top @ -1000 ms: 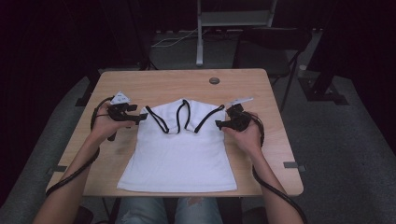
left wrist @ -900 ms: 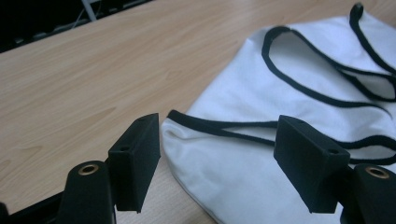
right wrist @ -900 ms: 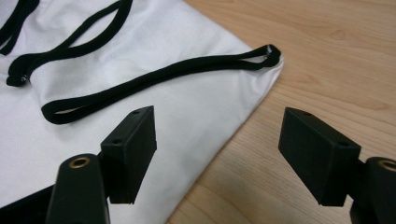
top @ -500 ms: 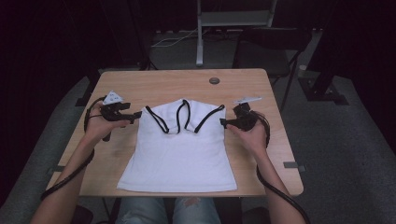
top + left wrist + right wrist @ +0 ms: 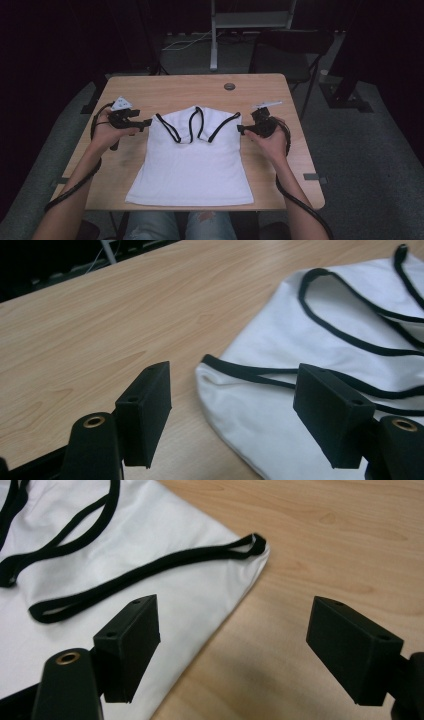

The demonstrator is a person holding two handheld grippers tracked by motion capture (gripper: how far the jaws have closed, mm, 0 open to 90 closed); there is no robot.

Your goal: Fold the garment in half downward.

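Note:
A white sleeveless top (image 5: 195, 160) with black trim lies flat on the wooden table (image 5: 190, 90), straps toward the far side. My left gripper (image 5: 148, 122) hovers at its left shoulder, jaws open, the trimmed corner (image 5: 310, 325) lying below the gap of the left gripper (image 5: 232, 390). My right gripper (image 5: 240, 130) sits at the right shoulder. Its jaws have just been opening. In the right gripper view the top's corner (image 5: 150, 535) lies under the open right gripper (image 5: 235, 615), and the pads do not press on it.
A small dark round disc (image 5: 229, 86) lies near the table's far edge. A metal stand (image 5: 214, 45) and a dark chair (image 5: 295, 55) are behind the table. Bare wood flanks the top on both sides. Black cables trail from both grippers.
Both hands have eased slightly outward from the top's shoulders, the right one more. The top lies as it did.

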